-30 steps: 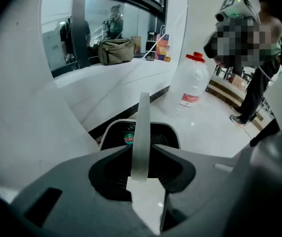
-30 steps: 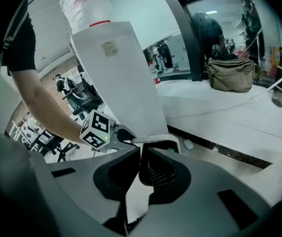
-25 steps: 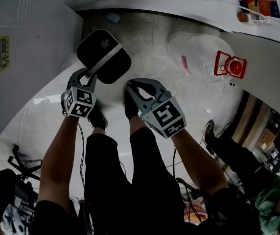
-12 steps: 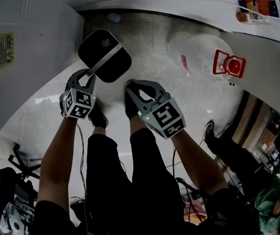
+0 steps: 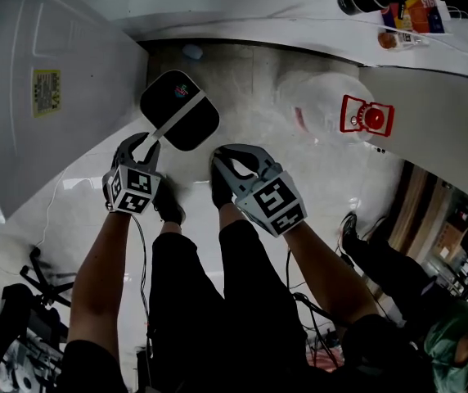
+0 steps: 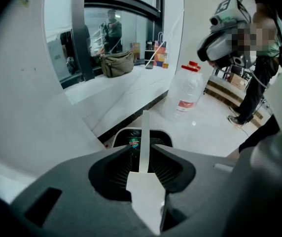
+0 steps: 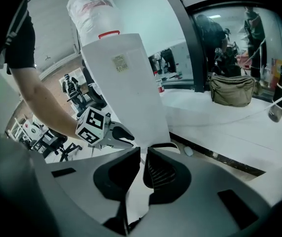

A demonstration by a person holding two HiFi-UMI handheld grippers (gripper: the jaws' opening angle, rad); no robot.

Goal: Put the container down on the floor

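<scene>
Weight looks modest: the black container [image 5: 181,111], a rounded-square lidded box, appears to hang clear above the pale floor [image 5: 242,72] from a thin white strap [image 6: 144,130]. The left gripper [image 5: 147,137] carries it alone, its fingers pinched tight on that strap. The right gripper [image 5: 222,155] hovers just beside it, fingers drawn almost together with nothing seen between them. The shell seems stiff and smooth, so it is probably slippery against hard pads. The strap is the sensible place to hold, though being narrow and flexible it would likely let the box swing or tilt on the way down. The glossy floor may let it slide on landing. A large clear water bottle [image 5: 326,97] stands well apart to the right.
</scene>
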